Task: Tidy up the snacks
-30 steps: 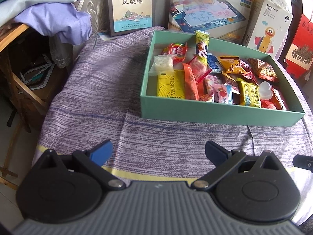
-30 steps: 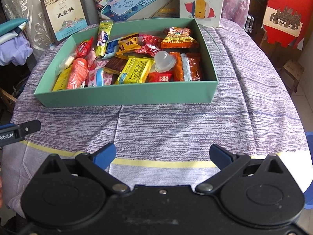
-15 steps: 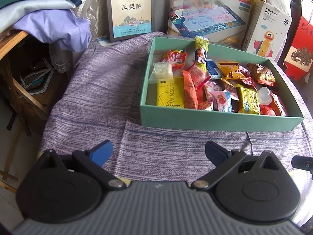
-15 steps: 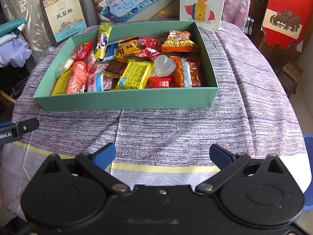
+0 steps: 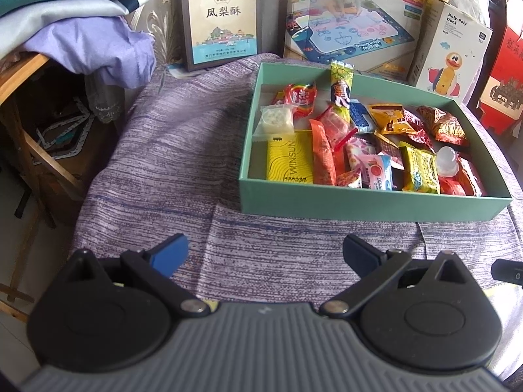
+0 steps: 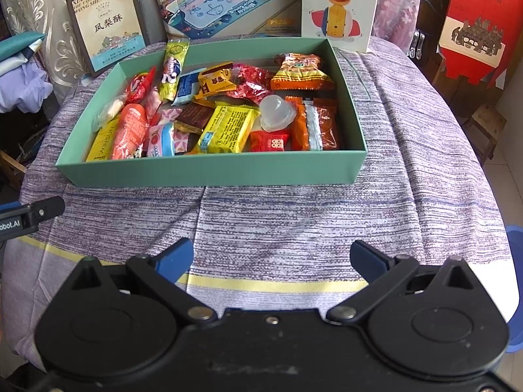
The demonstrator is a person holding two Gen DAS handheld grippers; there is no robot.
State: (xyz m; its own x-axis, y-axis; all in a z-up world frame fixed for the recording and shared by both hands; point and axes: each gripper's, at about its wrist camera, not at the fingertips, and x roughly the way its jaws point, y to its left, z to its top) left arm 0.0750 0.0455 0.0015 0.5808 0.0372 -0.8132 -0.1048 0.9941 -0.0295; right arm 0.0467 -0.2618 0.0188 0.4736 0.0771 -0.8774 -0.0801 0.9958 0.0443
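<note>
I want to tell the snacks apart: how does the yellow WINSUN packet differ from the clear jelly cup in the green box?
The yellow WINSUN packet is flat, rectangular and opaque with printed letters; the clear jelly cup is rounded, domed and translucent with no visible print. The packet lies at the left end of the green box, against its wall; the cup sits toward the right, on top of other wrappers. Both are inside the box, and neither hand-held gripper touches them.

One box (image 6: 209,171); two grippers (image 6: 269,256)
</note>
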